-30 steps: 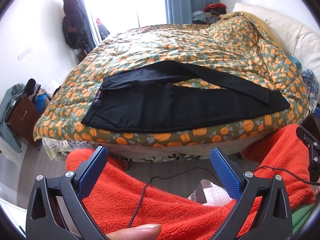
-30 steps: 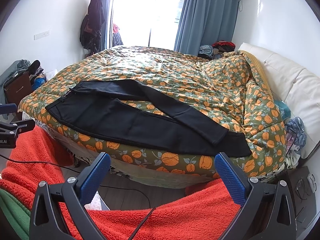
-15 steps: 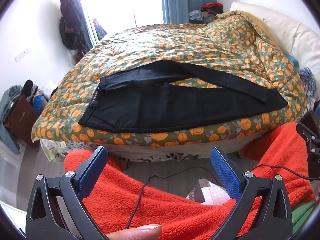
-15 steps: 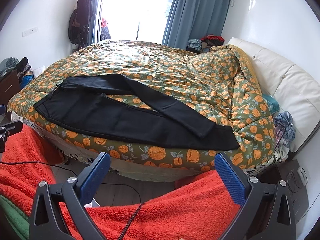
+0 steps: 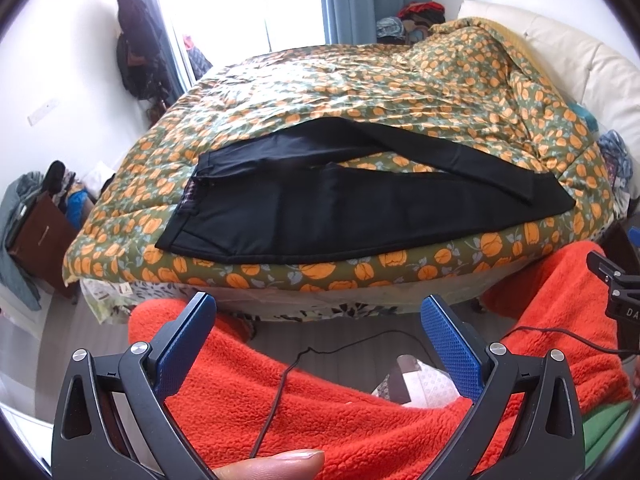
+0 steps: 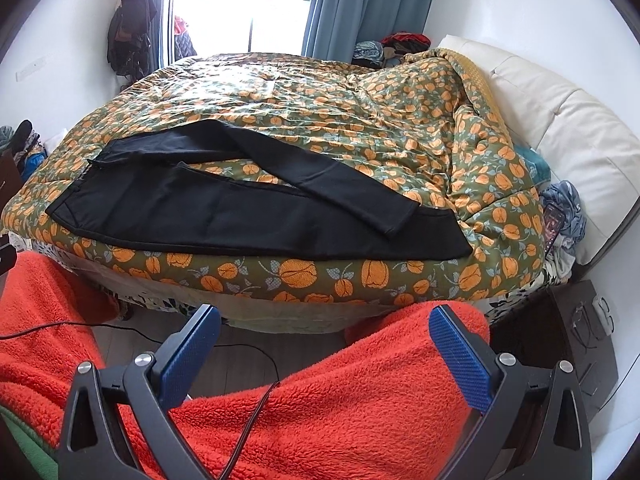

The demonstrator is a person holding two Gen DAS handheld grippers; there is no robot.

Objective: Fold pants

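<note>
Black pants (image 5: 340,208) lie spread flat on the near edge of a bed with an orange-flowered green quilt (image 5: 360,92). The waistband is at the left, the legs run right, and the far leg crosses over the near one at its cuff (image 6: 394,216). The pants also show in the right wrist view (image 6: 224,216). My left gripper (image 5: 318,314) is open and empty, short of the bed, over an orange fleece (image 5: 320,408). My right gripper (image 6: 324,326) is open and empty, also short of the bed edge.
A black cable (image 5: 304,356) runs over the orange fleece and floor. A dark bedside cabinet (image 6: 560,328) stands at the right, a brown cabinet (image 5: 40,236) with clothes at the left. A white headboard cushion (image 6: 560,120) lines the bed's right side. Curtains and a window are behind.
Both grippers have moved closer to the bed, so the pants look larger. Both stay open and empty. The pants have not moved.
</note>
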